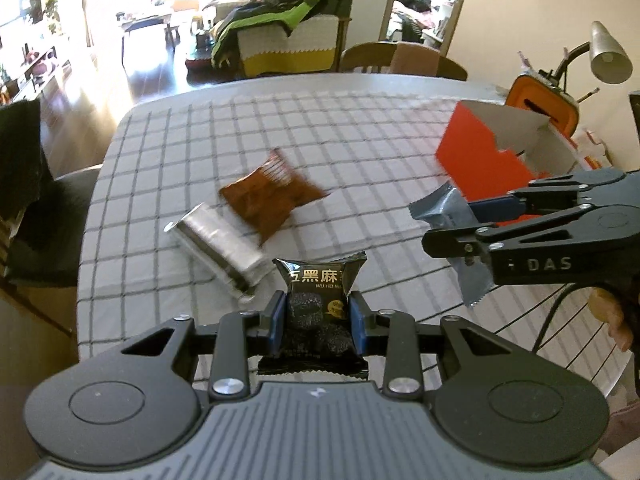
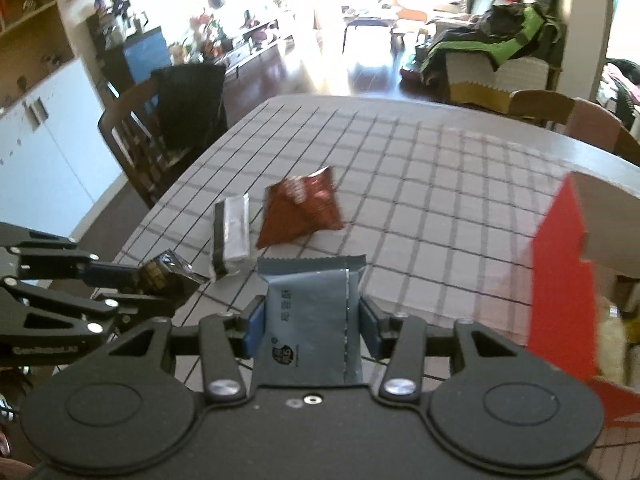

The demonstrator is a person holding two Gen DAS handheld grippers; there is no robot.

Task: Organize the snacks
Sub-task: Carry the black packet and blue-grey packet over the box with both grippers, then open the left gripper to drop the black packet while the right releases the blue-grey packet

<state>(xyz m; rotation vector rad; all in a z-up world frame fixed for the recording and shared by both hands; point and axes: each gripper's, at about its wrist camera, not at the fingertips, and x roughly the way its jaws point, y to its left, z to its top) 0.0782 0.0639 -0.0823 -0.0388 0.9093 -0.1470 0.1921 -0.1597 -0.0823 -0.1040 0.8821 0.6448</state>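
Note:
My left gripper [image 1: 318, 312] is shut on a black snack packet [image 1: 320, 280] with white characters, held upright above the checked tablecloth [image 1: 360, 132]. My right gripper [image 2: 312, 316] is shut on a grey-blue packet [image 2: 308, 292]. In the left wrist view that right gripper [image 1: 460, 222] hangs just in front of the open red box [image 1: 480, 160]. In the right wrist view the left gripper [image 2: 156, 284] and its black packet [image 2: 168, 272] show at the left. A brown-red packet [image 1: 272, 200] [image 2: 300, 212] and a silver packet [image 1: 224, 240] [image 2: 234, 232] lie side by side on the cloth.
The red box [image 2: 560, 280] stands at the table's right side. Behind it are an orange holder [image 1: 544, 100] and a desk lamp [image 1: 608, 56]. Wooden chairs [image 1: 400, 60] [image 2: 136, 140] stand at the far and left edges. A hand [image 1: 616, 316] grips the right tool.

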